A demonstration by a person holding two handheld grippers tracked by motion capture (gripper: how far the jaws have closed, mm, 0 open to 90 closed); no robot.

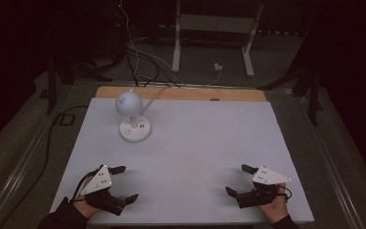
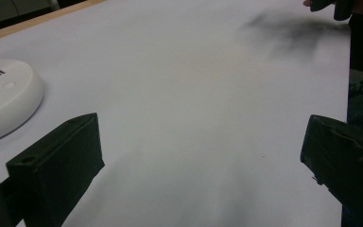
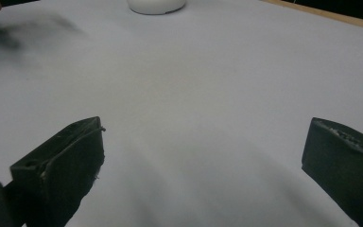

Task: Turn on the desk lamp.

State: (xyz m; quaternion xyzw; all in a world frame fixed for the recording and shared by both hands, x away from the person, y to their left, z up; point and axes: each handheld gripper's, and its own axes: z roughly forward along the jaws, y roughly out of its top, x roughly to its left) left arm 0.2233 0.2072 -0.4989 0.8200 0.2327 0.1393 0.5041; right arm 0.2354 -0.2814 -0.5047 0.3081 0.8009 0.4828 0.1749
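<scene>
I have my left tool at seven o'clock and right tool at five, both gaping wide with nothing between the jaws (resting on the white counter); the white lamp stands at eleven, well apart

My left gripper and right gripper are black with chunky blocky fingers, each topped by a grey three-cornered plate with small screws, I think; dark sleeves.
</scene>
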